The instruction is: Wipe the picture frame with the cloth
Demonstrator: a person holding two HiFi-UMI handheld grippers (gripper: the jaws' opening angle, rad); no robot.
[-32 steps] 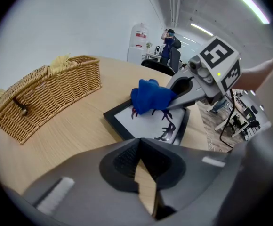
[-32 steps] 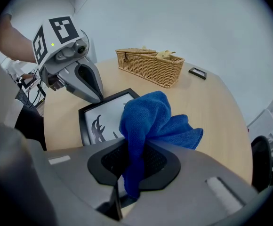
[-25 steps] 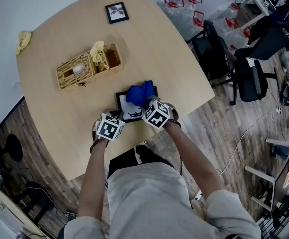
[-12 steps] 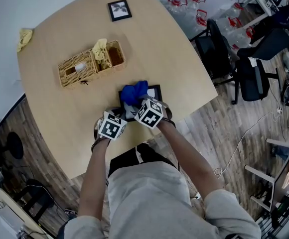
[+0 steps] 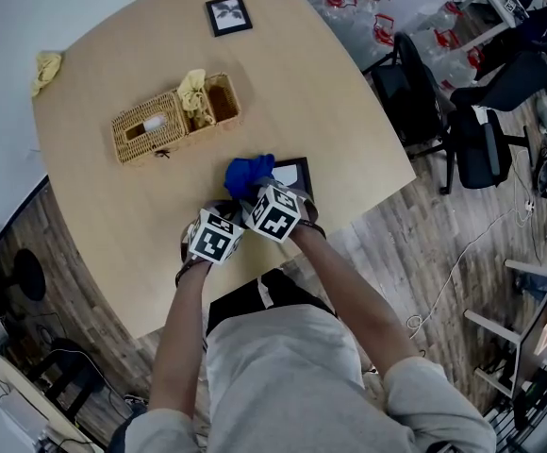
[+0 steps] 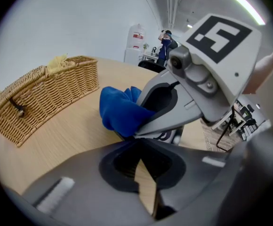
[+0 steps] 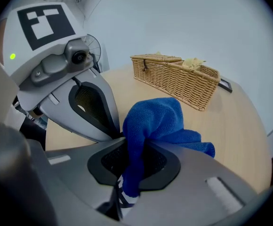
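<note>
A black picture frame (image 5: 295,174) with a white print lies flat near the table's front edge. A blue cloth (image 5: 247,172) is bunched on the frame's left part, with my right gripper (image 5: 256,187) shut on it. In the right gripper view the cloth (image 7: 161,120) rises out of the closed jaws, and a strip of the print (image 7: 125,197) shows below. My left gripper (image 5: 226,212) sits just left of the right one, its jaws shut at the frame's near left edge (image 6: 123,136). The right gripper's fingers (image 6: 167,109) cross close in front of the left one.
A wicker basket (image 5: 160,132) holding a yellow cloth (image 5: 194,92) stands behind the frame. A second small picture frame (image 5: 228,14) lies at the far edge. Another yellow cloth (image 5: 45,67) sits at the far left corner. Office chairs (image 5: 462,130) stand to the right.
My right gripper has dragged the blue cloth leftward across the frame, uncovering the frame's right part. The left gripper has stayed at the frame's near left edge.
</note>
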